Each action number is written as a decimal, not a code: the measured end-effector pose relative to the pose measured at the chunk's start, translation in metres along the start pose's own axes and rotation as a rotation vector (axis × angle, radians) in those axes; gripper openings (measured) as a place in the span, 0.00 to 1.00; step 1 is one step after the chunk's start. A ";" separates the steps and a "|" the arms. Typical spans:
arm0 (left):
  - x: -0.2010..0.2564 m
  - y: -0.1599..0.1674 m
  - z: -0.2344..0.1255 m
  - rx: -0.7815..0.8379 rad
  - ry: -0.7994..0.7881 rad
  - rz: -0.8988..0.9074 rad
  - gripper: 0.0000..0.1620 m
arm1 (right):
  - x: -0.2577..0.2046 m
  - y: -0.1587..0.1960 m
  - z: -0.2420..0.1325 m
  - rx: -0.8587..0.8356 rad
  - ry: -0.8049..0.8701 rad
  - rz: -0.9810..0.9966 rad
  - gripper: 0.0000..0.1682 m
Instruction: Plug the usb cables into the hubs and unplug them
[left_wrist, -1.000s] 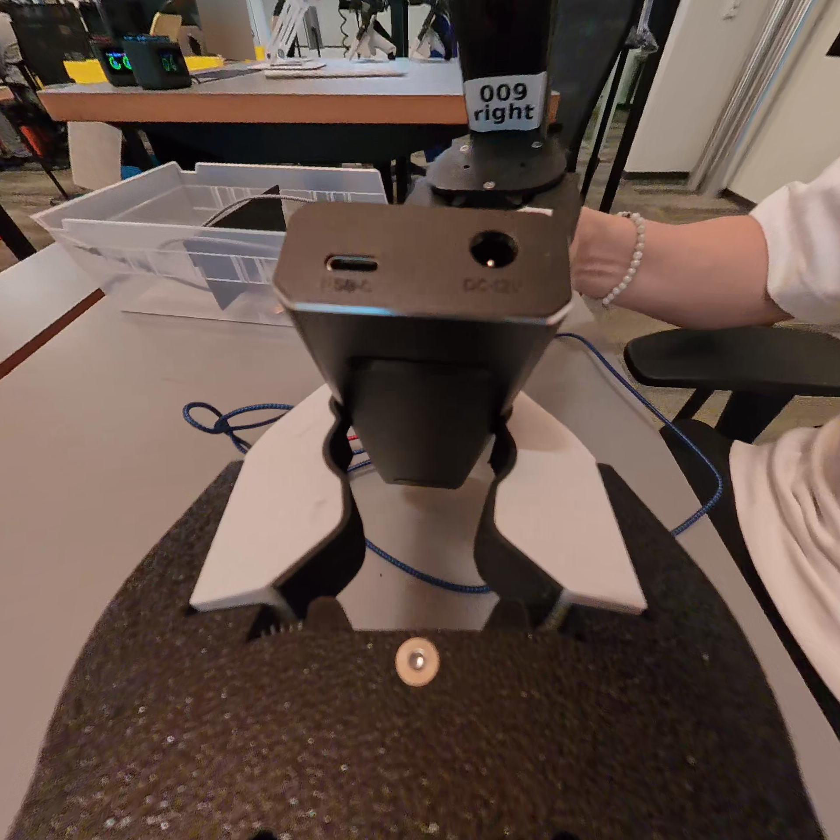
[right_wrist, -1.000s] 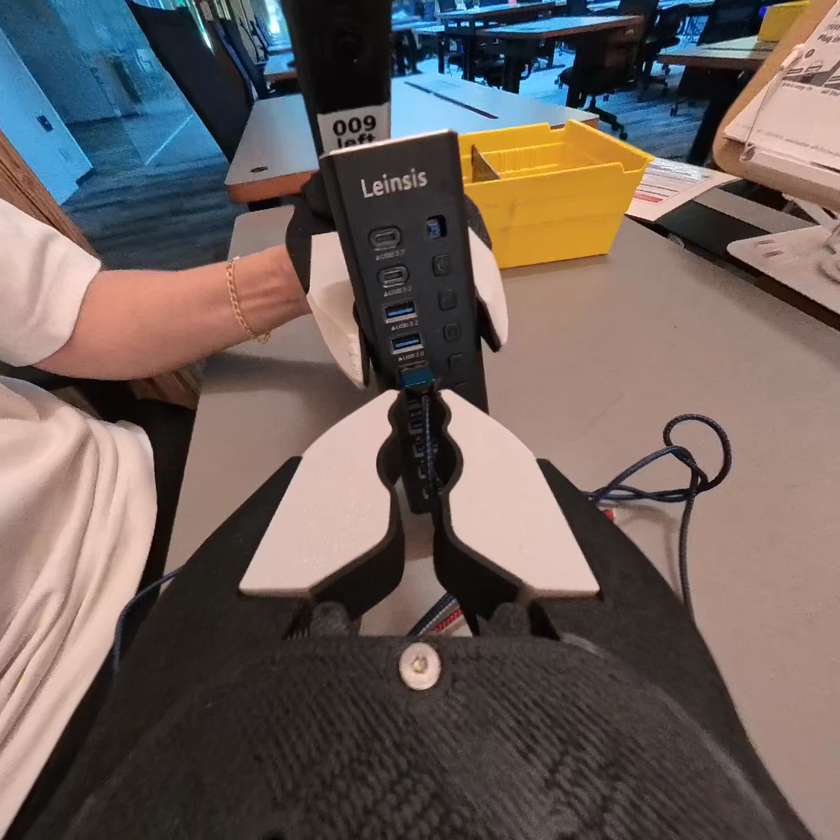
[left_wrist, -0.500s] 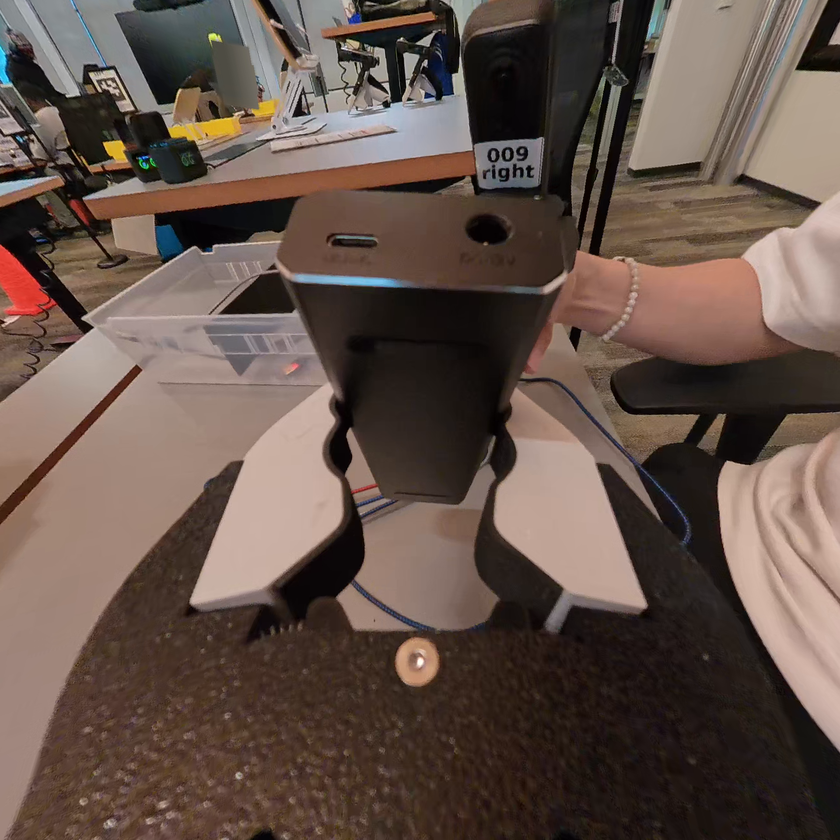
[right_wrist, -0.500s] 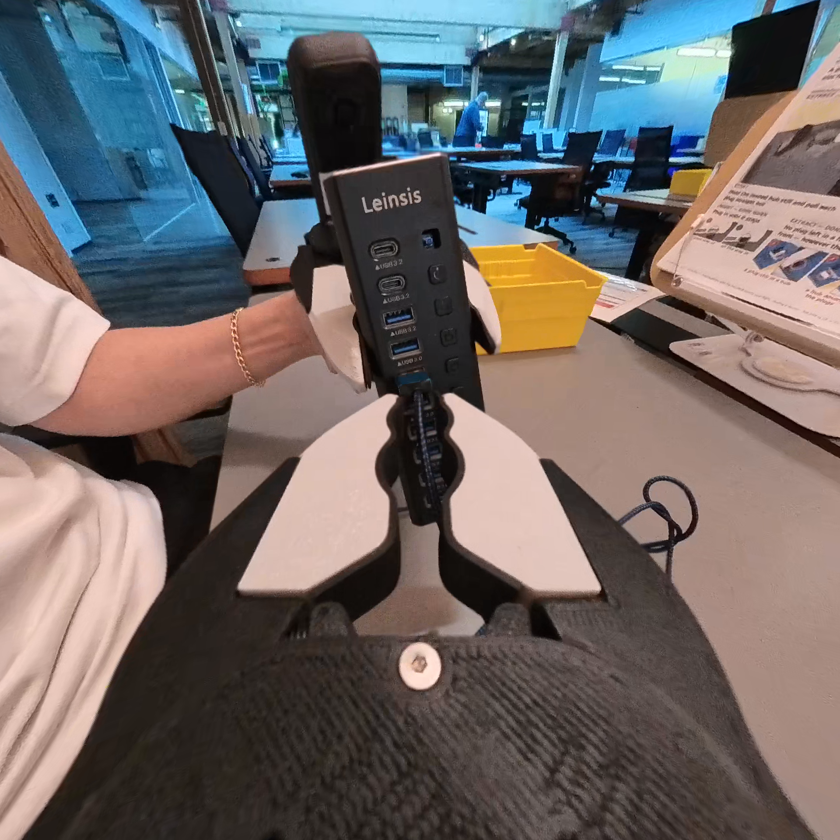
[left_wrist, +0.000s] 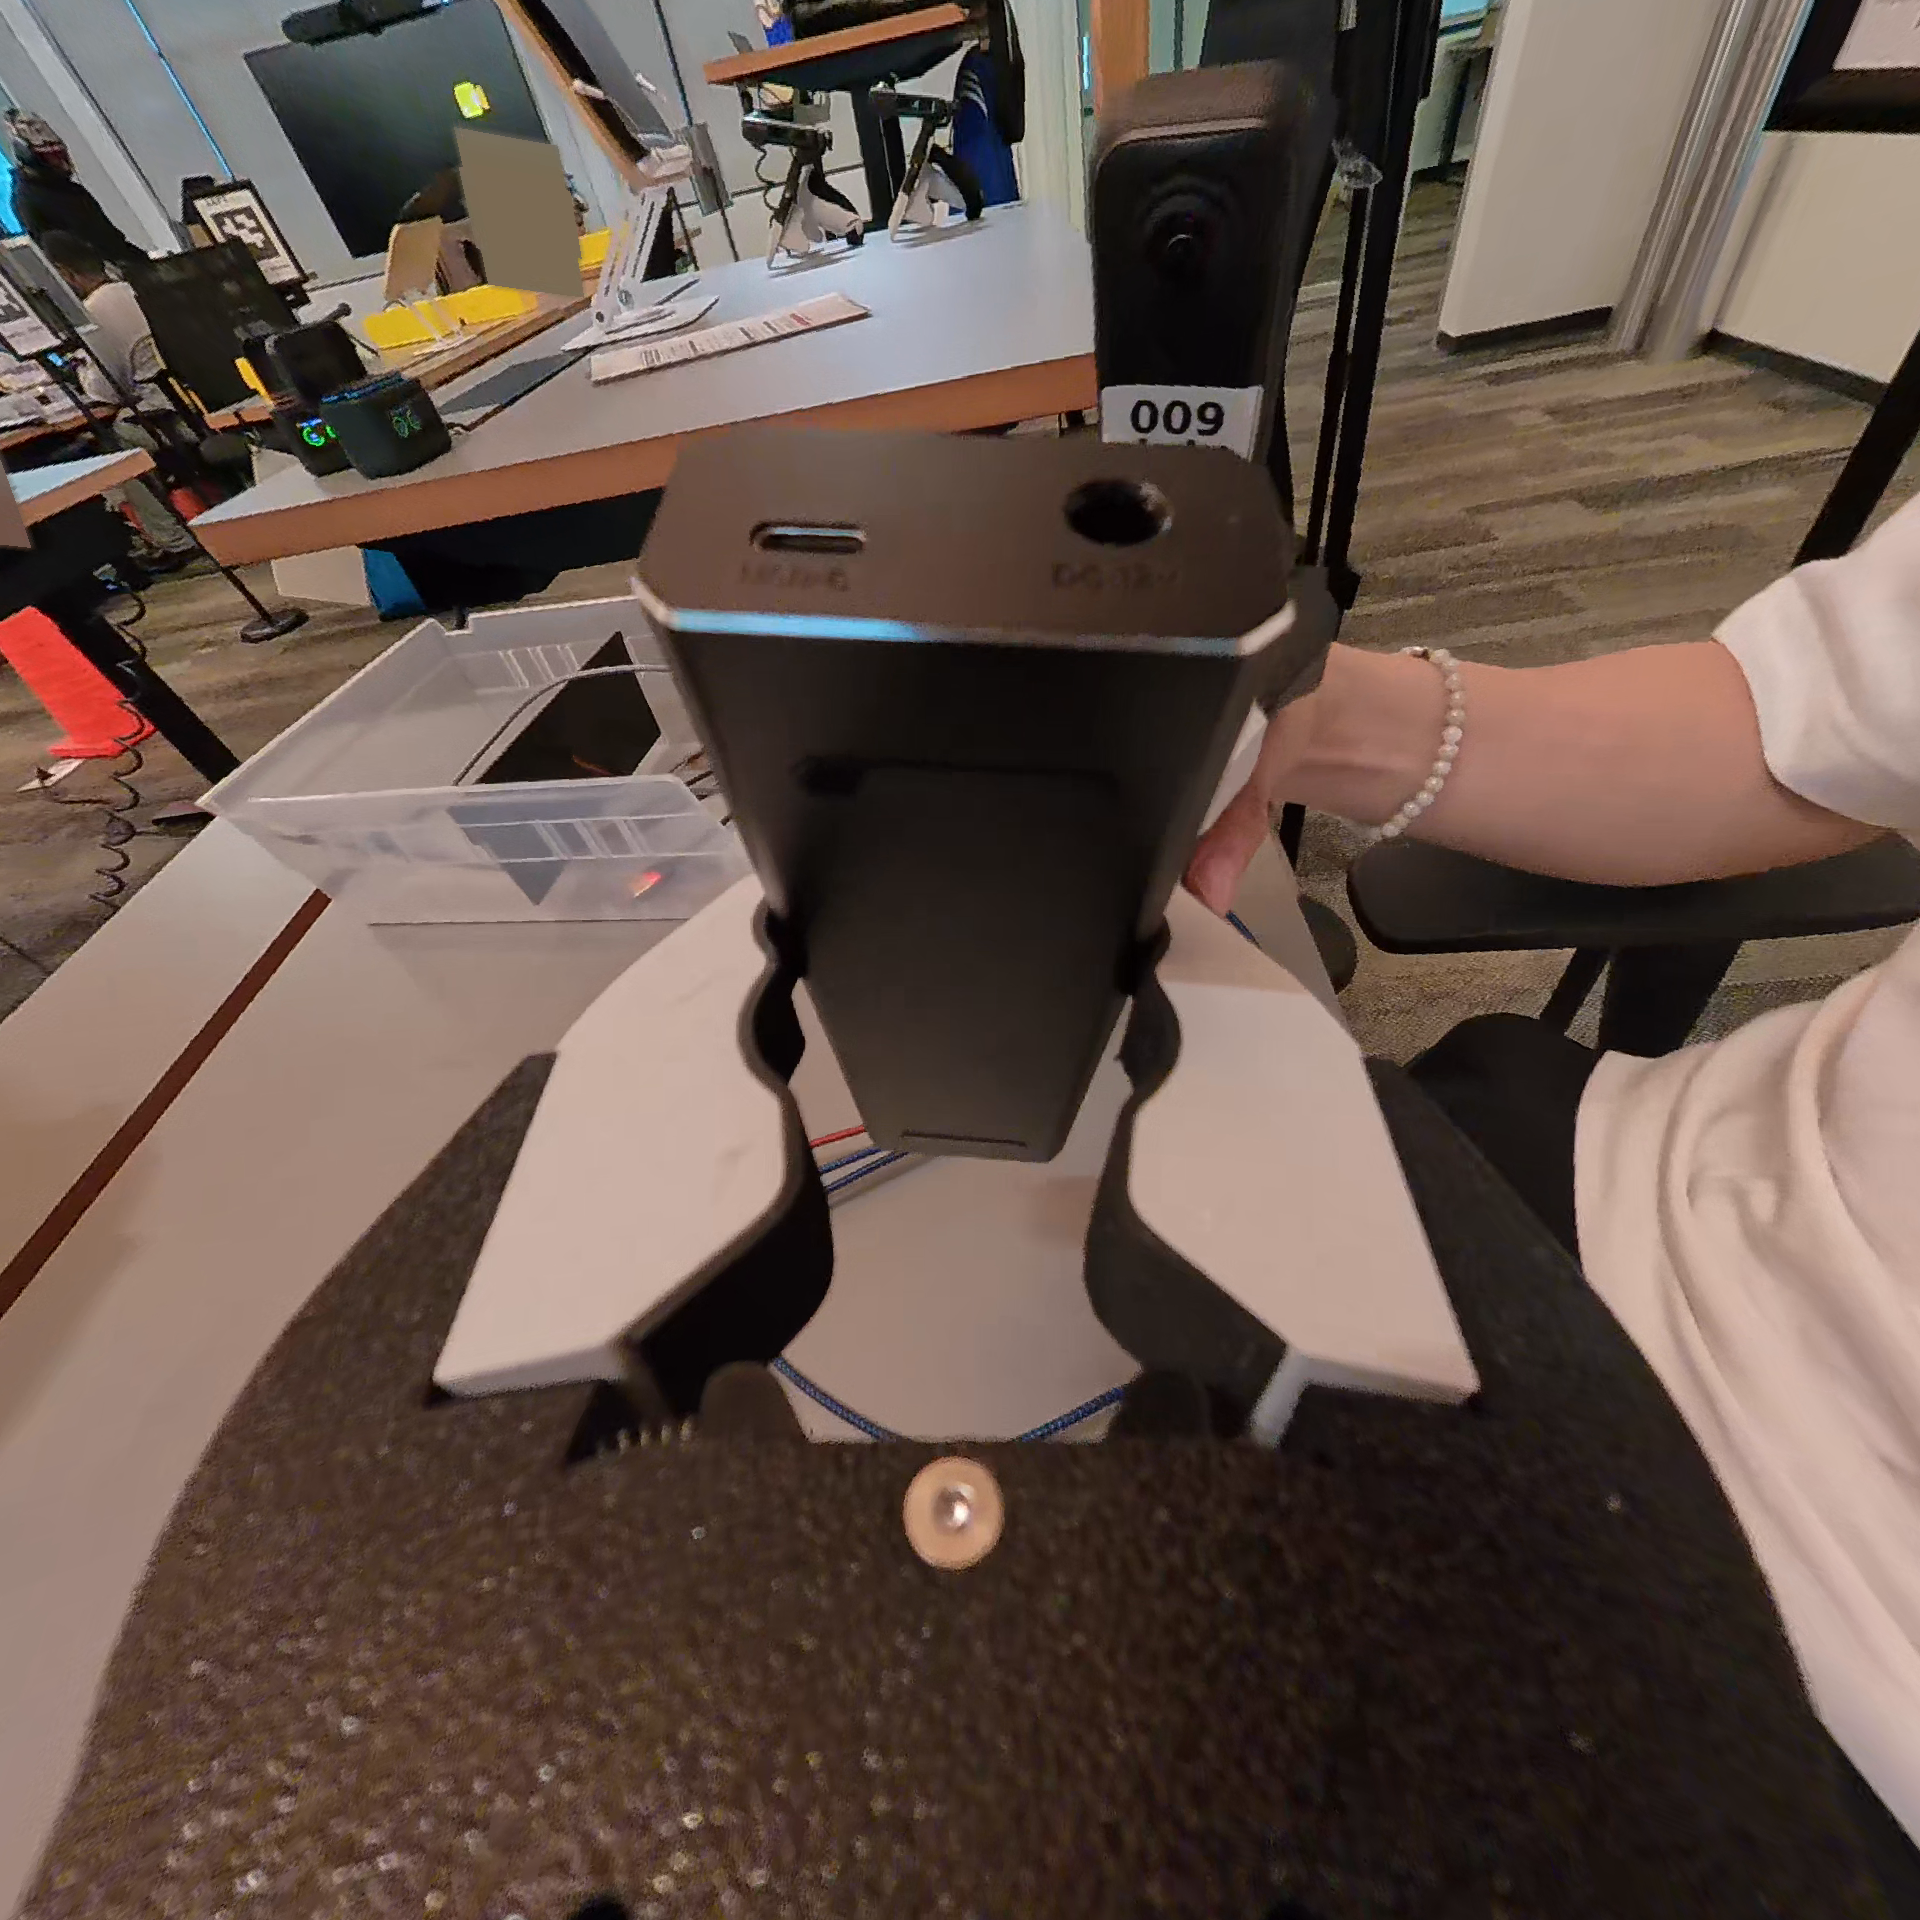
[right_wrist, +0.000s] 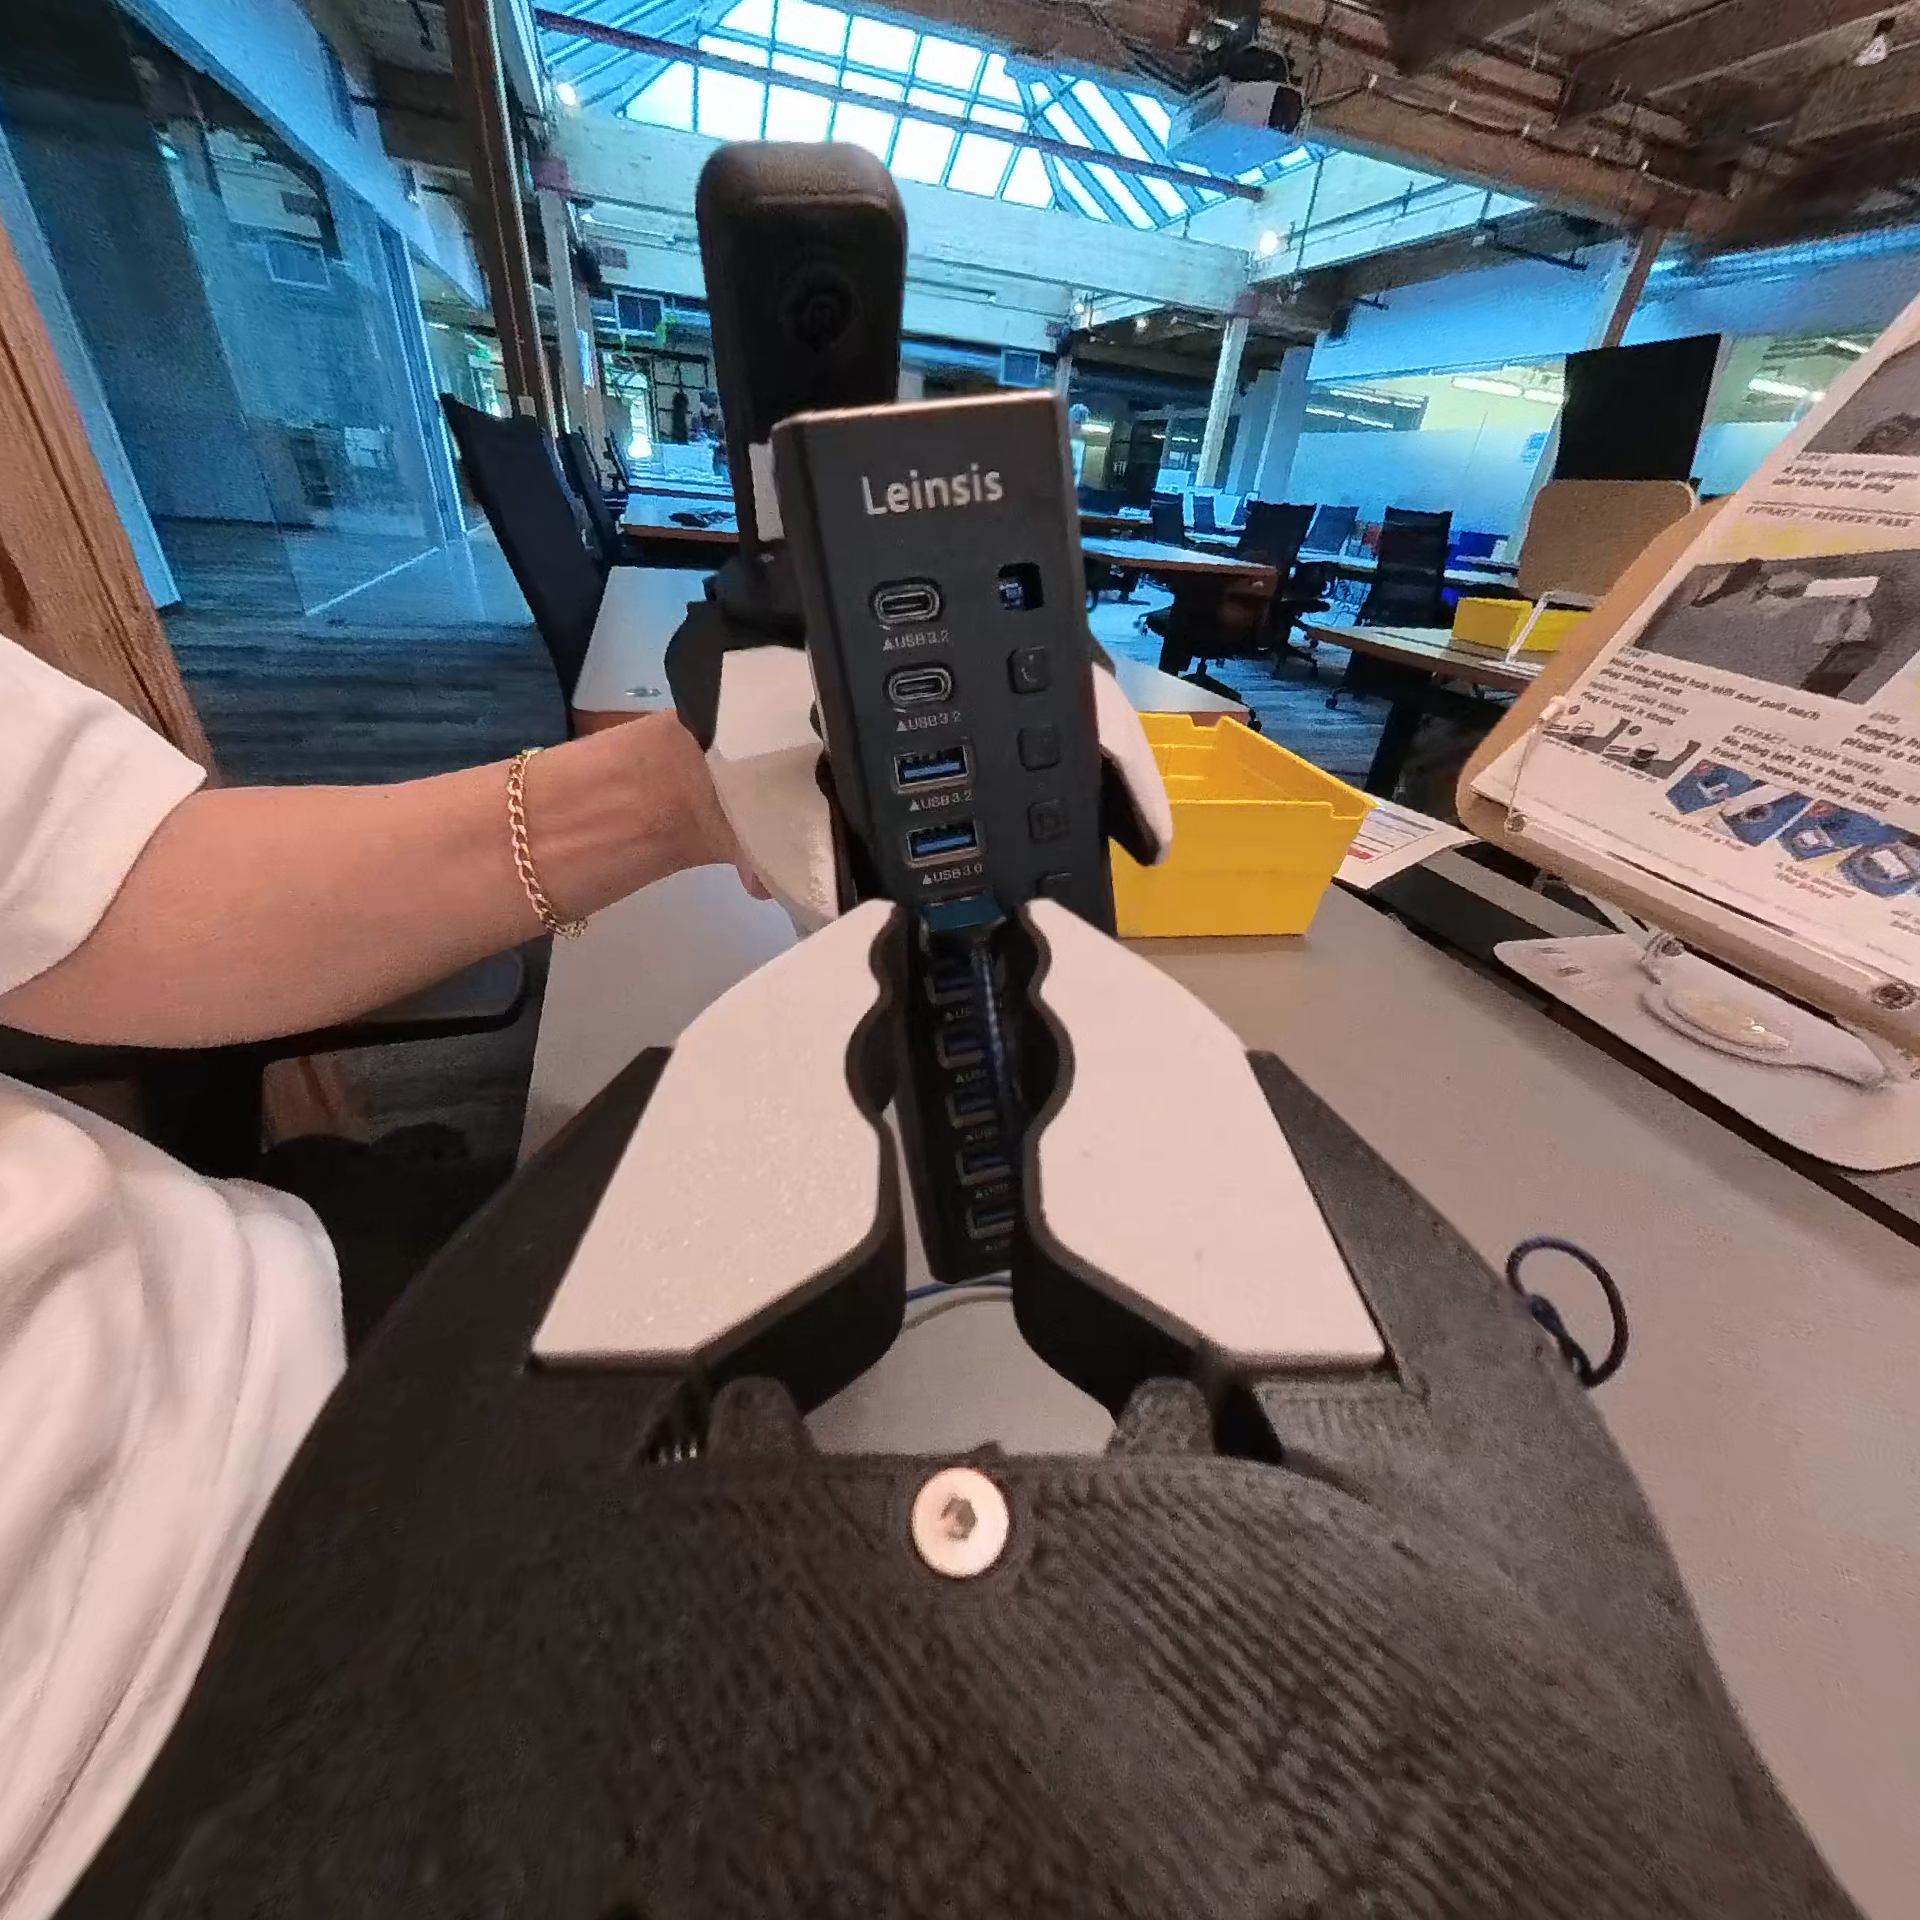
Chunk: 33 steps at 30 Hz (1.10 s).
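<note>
My left gripper (left_wrist: 961, 940) is shut on a black USB hub (left_wrist: 956, 727) and holds it upright above the table, back face toward this camera. In the right wrist view the hub's port face (right_wrist: 935, 623) shows, with the left gripper's white fingers (right_wrist: 779, 821) on both sides. My right gripper (right_wrist: 961, 920) is shut on a blue USB plug (right_wrist: 961, 914) with a braided cable (right_wrist: 987, 1008). The plug tip sits at a port in the middle of the row; its depth is hidden. The right gripper's black post (left_wrist: 1184, 239) rises behind the hub.
The blue cable lies on the grey table below (left_wrist: 852, 1413), with a loop at the right (right_wrist: 1569, 1309). A clear plastic bin (left_wrist: 468, 810) stands behind on the left. A yellow bin (right_wrist: 1236, 831) and a sheet stand (right_wrist: 1714, 727) stand on the right. A chair armrest (left_wrist: 1558, 894) is beside the table. Only a small space, under 4 cm, lies between the two pairs of fingers.
Both grippers have risen and tilted upward together with the hub; the table and bins sit lower in both views. The plug stays at the same port and both grips hold.
</note>
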<state>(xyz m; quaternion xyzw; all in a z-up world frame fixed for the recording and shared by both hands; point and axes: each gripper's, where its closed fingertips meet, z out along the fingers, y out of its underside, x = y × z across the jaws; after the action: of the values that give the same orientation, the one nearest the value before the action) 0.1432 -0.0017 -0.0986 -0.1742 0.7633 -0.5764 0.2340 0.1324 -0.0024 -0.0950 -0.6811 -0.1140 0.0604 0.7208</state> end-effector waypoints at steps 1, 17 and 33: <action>0.000 -0.001 -0.001 -0.006 -0.004 0.001 0.37 | 0.001 -0.001 0.001 -0.001 0.007 -0.006 0.11; 0.008 -0.005 -0.002 -0.132 0.010 0.024 0.37 | 0.052 -0.021 -0.041 0.038 0.246 0.050 0.10; -0.029 0.020 -0.065 -0.007 -0.261 -0.161 0.37 | 0.071 0.088 -0.034 -0.323 0.242 0.122 0.11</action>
<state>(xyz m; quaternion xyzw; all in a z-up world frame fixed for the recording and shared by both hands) 0.1310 0.0711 -0.0984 -0.3091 0.7121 -0.5630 0.2837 0.2151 -0.0130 -0.1782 -0.7958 0.0065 0.0026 0.6055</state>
